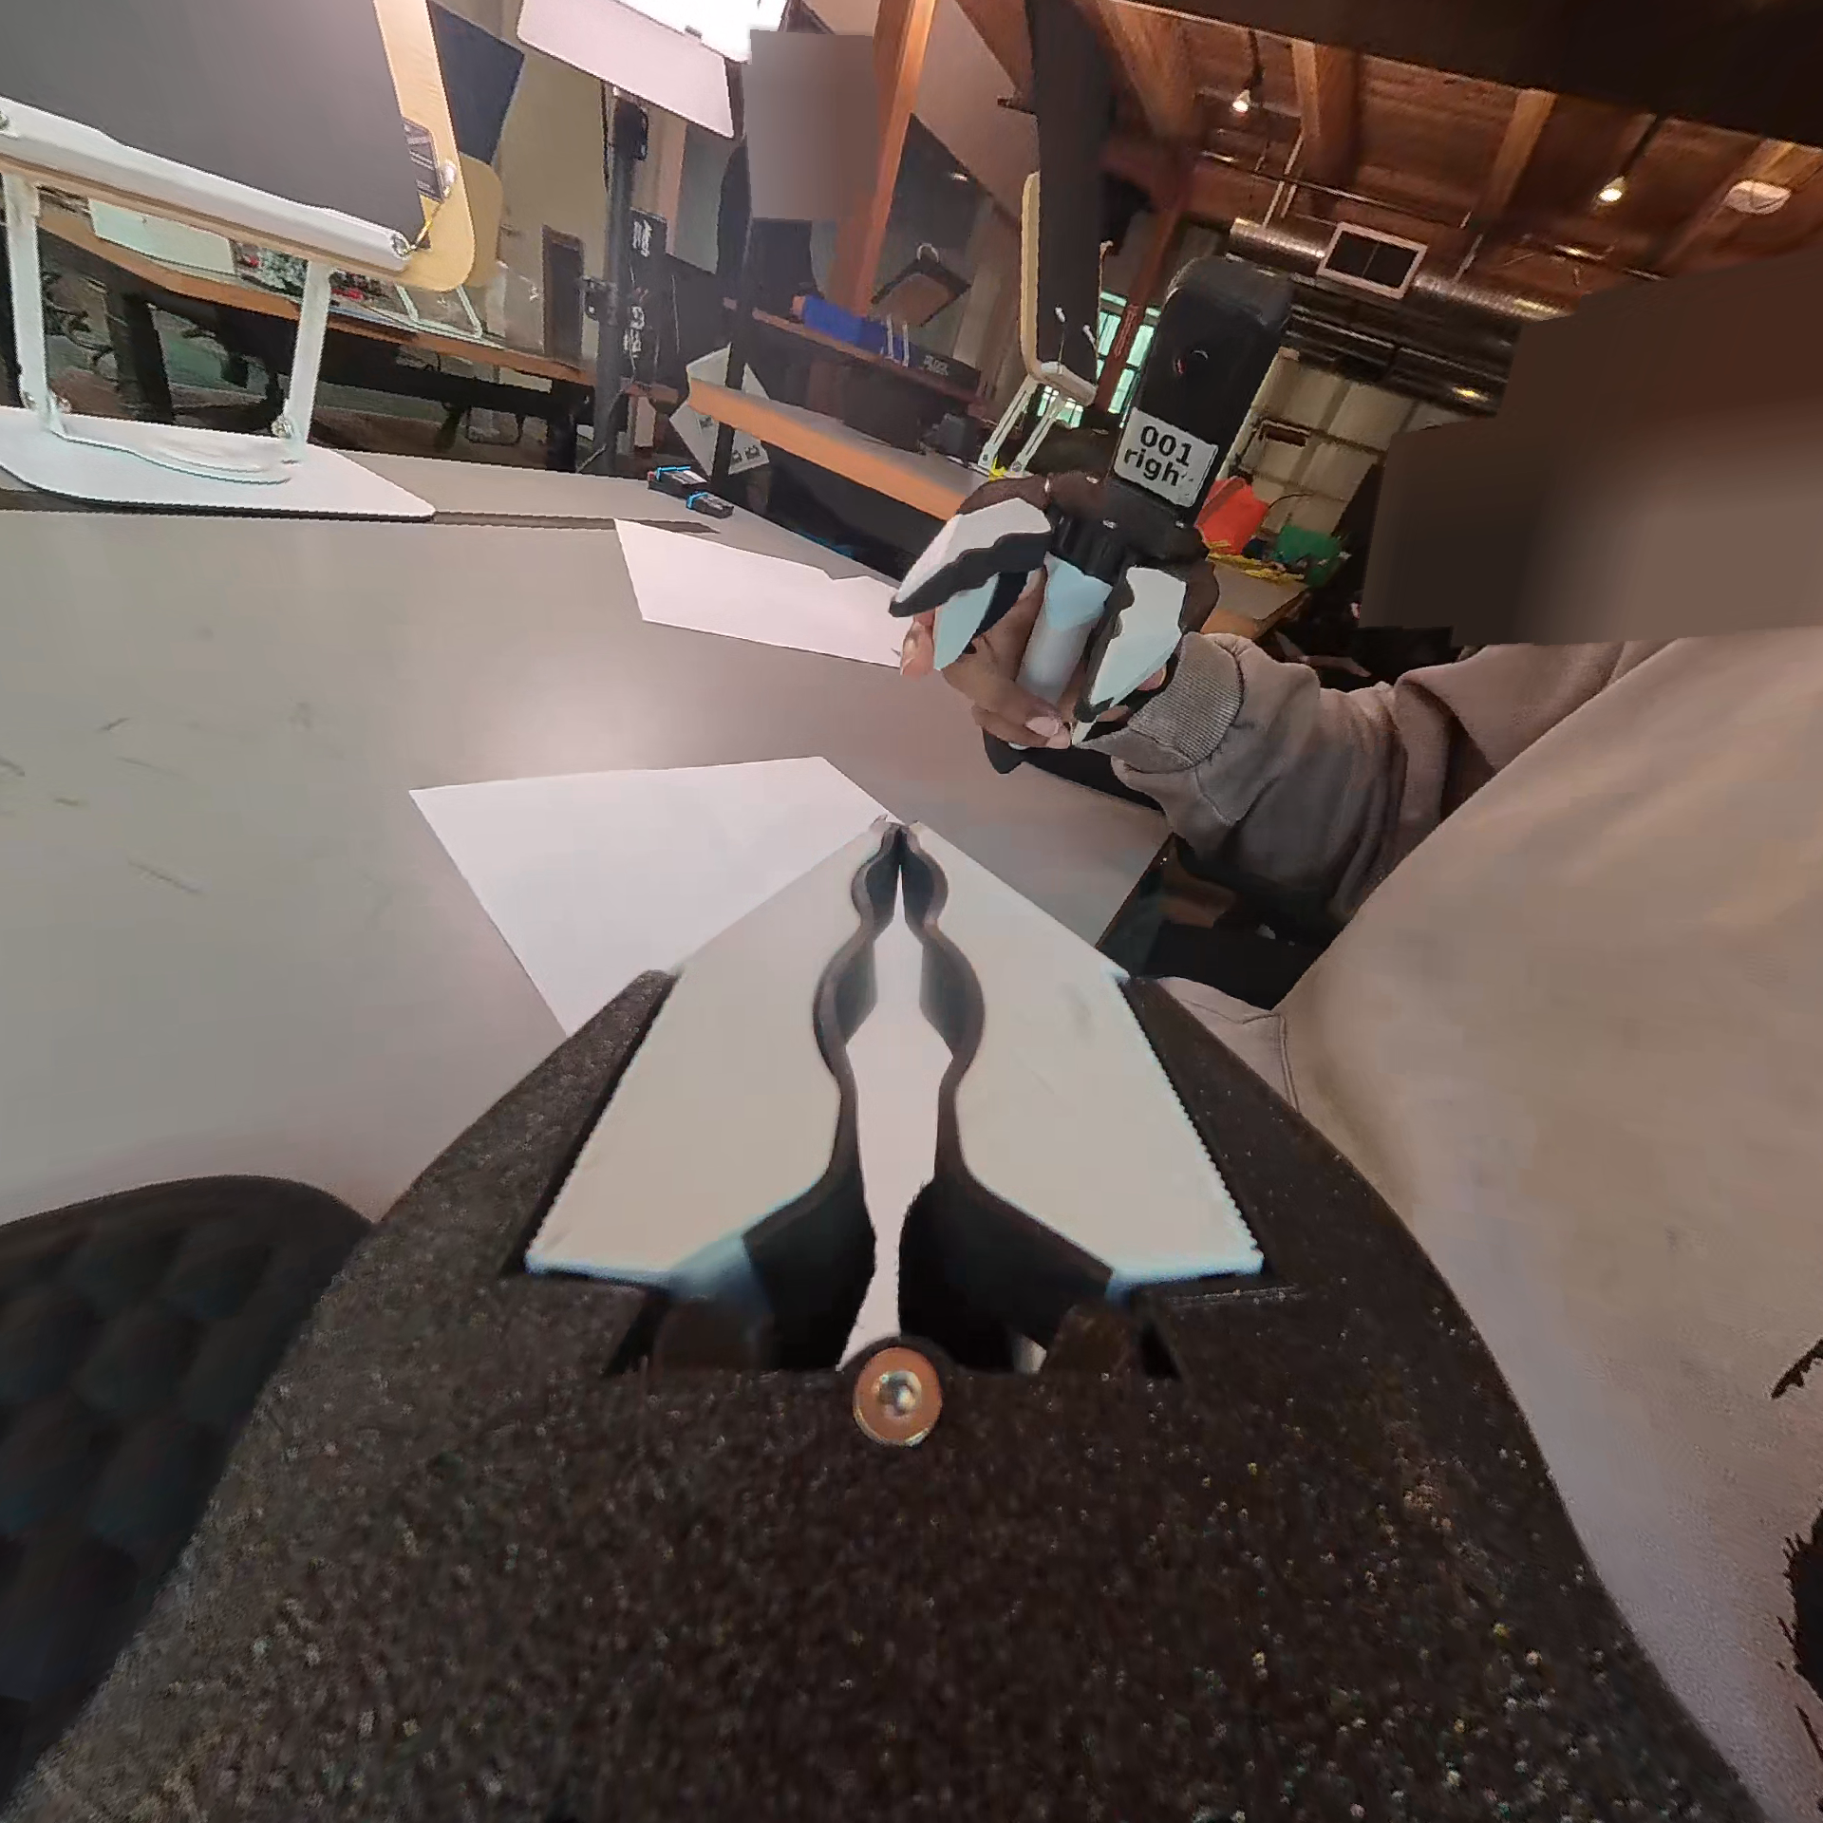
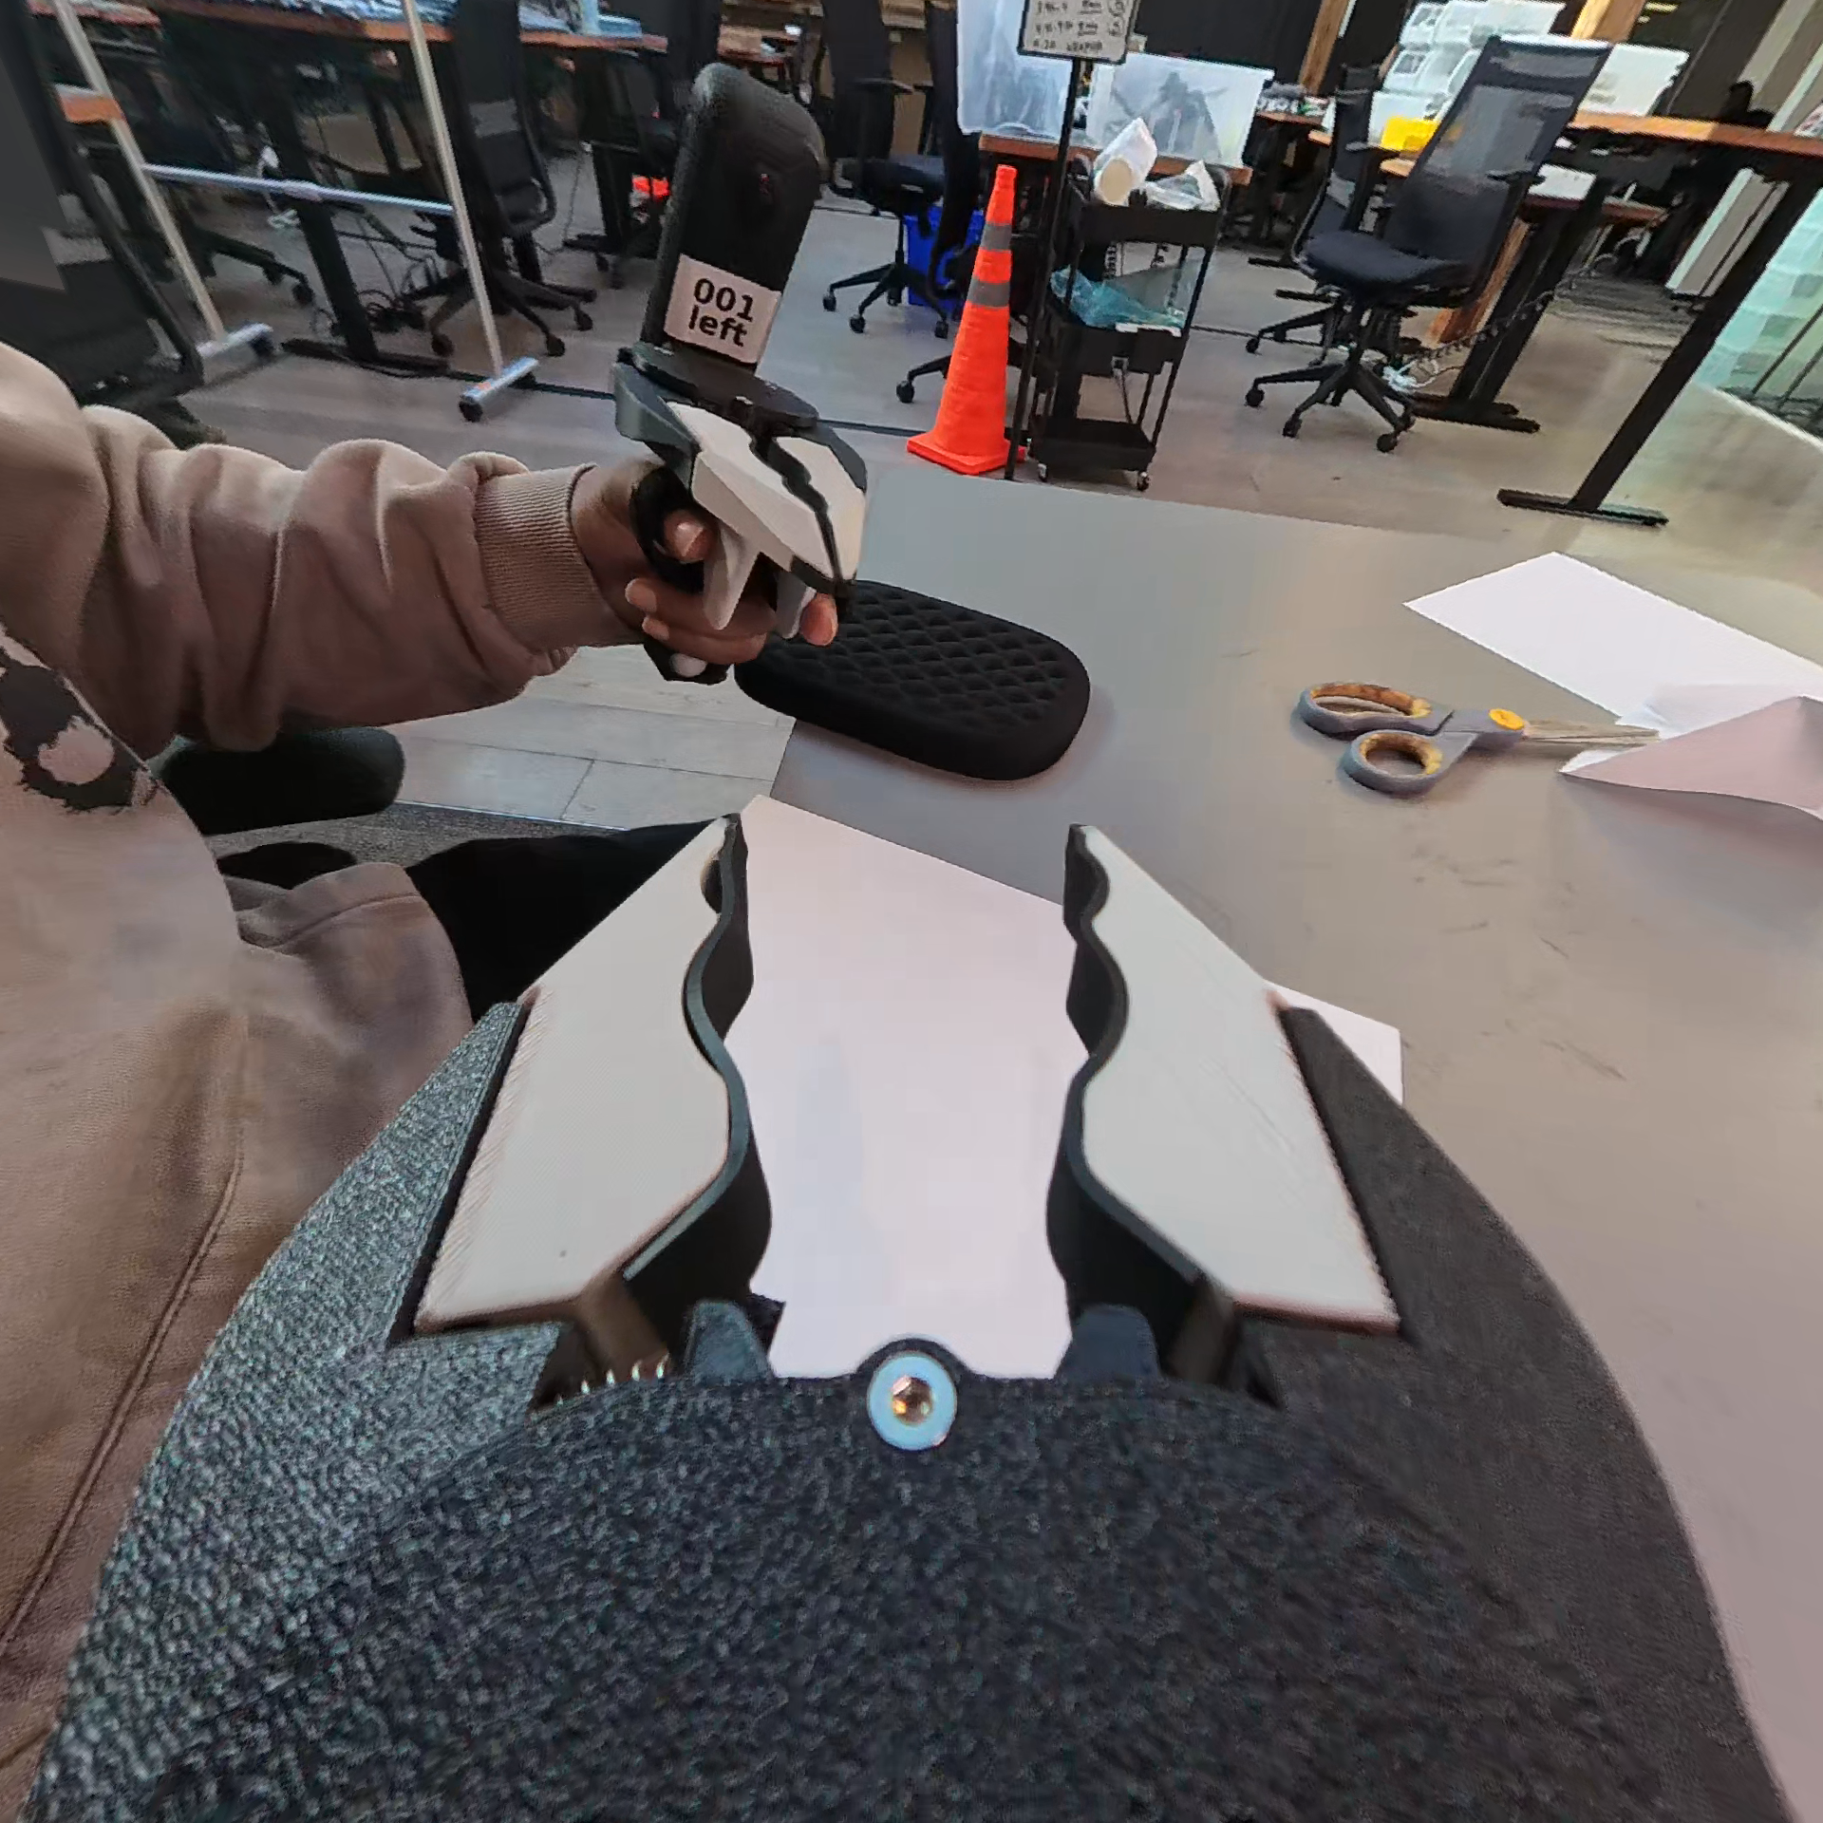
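Observation:
My left gripper (image 1: 900,838) is shut with its tips together and nothing between them, hovering over a white sheet of paper (image 1: 631,868) near the table's front edge. It also shows in the right wrist view (image 2: 834,577), held in a hand above a black lattice pad (image 2: 917,691). My right gripper (image 2: 906,838) is open and empty, its jaws spread over the same white sheet (image 2: 908,1036). It also shows in the left wrist view (image 1: 1006,661), held up in a hand above the table. Grey-handled scissors (image 2: 1430,735) lie on the table to its right.
More white sheets lie farther out (image 2: 1598,631) (image 2: 1726,760) (image 1: 750,592). A white stand (image 1: 197,296) is at the far left of the grey table (image 1: 247,740). An orange cone (image 2: 977,326), a black cart (image 2: 1115,345) and office chairs stand beyond. A person's beige sleeve (image 1: 1332,769) is close by. Some 12 cm of space lies between my two pairs of fingers.

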Motion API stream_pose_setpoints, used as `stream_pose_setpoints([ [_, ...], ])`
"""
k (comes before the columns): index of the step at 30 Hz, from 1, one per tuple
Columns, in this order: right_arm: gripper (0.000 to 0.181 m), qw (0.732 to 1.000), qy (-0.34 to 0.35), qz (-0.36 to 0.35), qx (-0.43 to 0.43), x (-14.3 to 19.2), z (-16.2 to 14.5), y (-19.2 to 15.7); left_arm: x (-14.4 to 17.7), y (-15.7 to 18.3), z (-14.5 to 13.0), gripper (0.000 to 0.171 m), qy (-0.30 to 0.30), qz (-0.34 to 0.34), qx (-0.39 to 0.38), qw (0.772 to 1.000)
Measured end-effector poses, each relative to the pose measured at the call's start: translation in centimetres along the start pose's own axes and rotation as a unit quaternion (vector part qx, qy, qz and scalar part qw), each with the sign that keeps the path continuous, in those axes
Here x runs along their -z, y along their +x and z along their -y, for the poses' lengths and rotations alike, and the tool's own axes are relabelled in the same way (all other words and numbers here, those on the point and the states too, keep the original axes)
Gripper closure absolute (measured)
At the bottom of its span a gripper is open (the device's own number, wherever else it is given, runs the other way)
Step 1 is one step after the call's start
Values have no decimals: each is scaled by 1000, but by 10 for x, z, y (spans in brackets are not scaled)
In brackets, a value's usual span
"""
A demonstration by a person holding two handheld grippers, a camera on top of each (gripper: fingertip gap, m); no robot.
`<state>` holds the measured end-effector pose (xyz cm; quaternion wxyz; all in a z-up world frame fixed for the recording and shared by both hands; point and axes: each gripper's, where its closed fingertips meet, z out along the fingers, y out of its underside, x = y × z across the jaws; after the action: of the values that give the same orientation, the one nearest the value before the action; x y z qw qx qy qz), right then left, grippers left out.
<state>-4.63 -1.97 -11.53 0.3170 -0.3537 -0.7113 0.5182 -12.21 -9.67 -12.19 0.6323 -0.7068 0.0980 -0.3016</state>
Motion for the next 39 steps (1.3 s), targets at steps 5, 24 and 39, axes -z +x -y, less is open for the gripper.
stream_pose_setpoints([
  [5,107,996,-76,4,37,10,-27,-18,5,1,-8,171,-72,45,-62,994],
  [24,101,996,-85,-38,10,85,-53,-30,-16,49,-79,171,-222,104,-341,908],
  [39,181,996,-26,59,-64,87,37,6,13,34,-4,171,59,6,128,990],
])
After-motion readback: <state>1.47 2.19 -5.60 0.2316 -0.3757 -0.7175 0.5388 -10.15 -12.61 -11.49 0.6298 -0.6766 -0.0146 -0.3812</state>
